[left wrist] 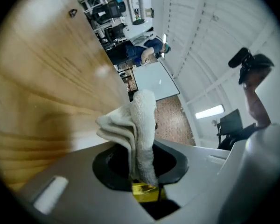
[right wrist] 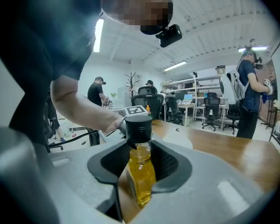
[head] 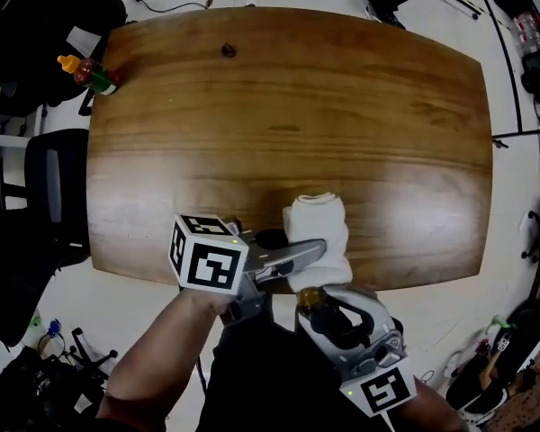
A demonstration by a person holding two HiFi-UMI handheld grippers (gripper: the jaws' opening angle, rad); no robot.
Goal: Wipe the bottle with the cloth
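White terry cloth (head: pixel 317 229), folded thick, is pinched in my left gripper (head: pixel 295 257); in the left gripper view its jaws are pressed onto the fabric, which stands up from between them in bunched layers. A bit of yellow shows just under the cloth in that view. My right gripper (head: pixel 331 320) is clamped on the bottle (right wrist: pixel 140 169). In the right gripper view, the dark pads (right wrist: pixel 170 164) press on its sides, the yellow liquid sits between them, and the black cap (right wrist: pixel 138 127) stands clear above them. The bottle leans only slightly. From the head view, both grippers meet over the near edge of the wooden table (head: pixel 279 115), the left one reaching across in front of the right. The cloth sits just beyond the bottle's top, very close to it, though I cannot tell whether they touch. The person's bare forearm (right wrist: pixel 81 107) runs behind the bottle in the right gripper view. Well apart from all this, a small orange-capped bottle (head: pixel 88 72) lies at the table's far left corner.
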